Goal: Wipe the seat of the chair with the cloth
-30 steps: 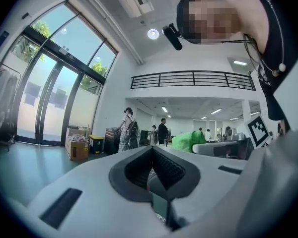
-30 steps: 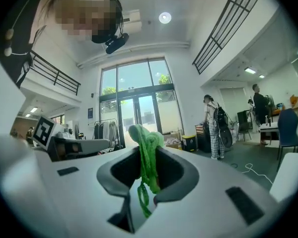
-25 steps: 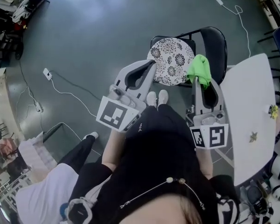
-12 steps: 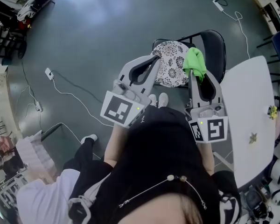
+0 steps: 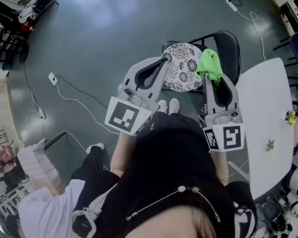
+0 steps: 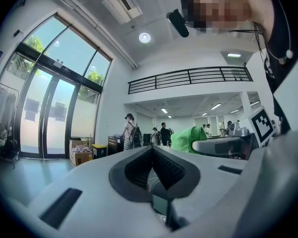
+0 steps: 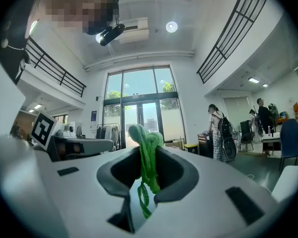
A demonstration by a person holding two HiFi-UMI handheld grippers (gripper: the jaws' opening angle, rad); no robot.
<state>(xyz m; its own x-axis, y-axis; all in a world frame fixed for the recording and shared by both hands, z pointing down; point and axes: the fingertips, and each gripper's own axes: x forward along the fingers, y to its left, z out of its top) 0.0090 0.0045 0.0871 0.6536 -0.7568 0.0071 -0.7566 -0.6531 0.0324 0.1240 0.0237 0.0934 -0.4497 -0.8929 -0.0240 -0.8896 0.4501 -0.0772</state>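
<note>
Nearest, both grippers are held out before the person's dark top; the L gripper (image 5: 164, 61) has its jaws pressed together w/ nothing between; the R gripper (image 5: 208, 77) is clamped on the green cloth (image 5: 210, 66), which is bunched above the jaw tips w/ a strand hanging down between them. Beyond, the black chair (image 5: 229, 46) is seen, a patterned round cushion (image 5: 181, 66) on its seat; the cloth is seen over the cushion's right edge, contact not discernible. A white table (image 5: 265, 113) stands just to the right; a white cable (image 5: 72, 99) lies on the grey floor (image 5: 99, 29).
</note>
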